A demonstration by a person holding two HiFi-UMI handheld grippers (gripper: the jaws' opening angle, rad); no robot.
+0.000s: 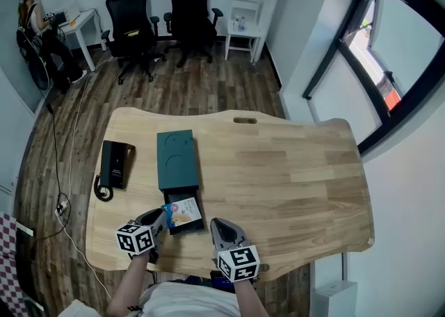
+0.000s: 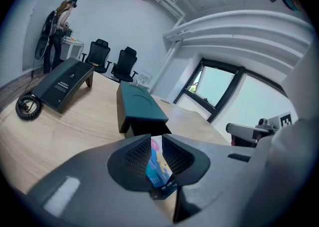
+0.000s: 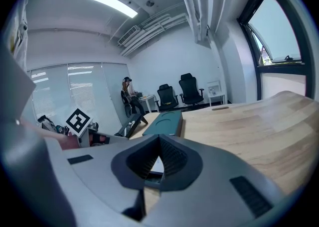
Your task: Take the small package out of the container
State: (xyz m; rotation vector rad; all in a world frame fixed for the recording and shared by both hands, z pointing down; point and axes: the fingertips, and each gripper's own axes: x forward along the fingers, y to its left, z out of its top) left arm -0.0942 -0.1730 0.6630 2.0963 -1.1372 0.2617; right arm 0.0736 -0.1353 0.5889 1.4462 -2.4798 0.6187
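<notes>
A dark teal container [image 1: 176, 159] lies on the wooden table, its drawer pulled out toward me. The small package [image 1: 183, 213], white with pink and blue print, sits tilted over the open drawer. My left gripper [image 1: 160, 220] reaches it from the left and is shut on its left edge. In the left gripper view the package [image 2: 158, 164] stands between the pads of that gripper [image 2: 157, 146], with the container [image 2: 139, 104] just beyond. My right gripper [image 1: 217, 225] hovers right of the drawer, shut and empty. In the right gripper view that gripper [image 3: 158, 144] points past the container [image 3: 162, 121].
A black desk phone [image 1: 115, 164] with a coiled cord lies left of the container. The table's near edge [image 1: 299, 263] runs just under my grippers. Two office chairs [image 1: 160, 20] and a person [image 1: 35, 23] at a small desk are far behind the table.
</notes>
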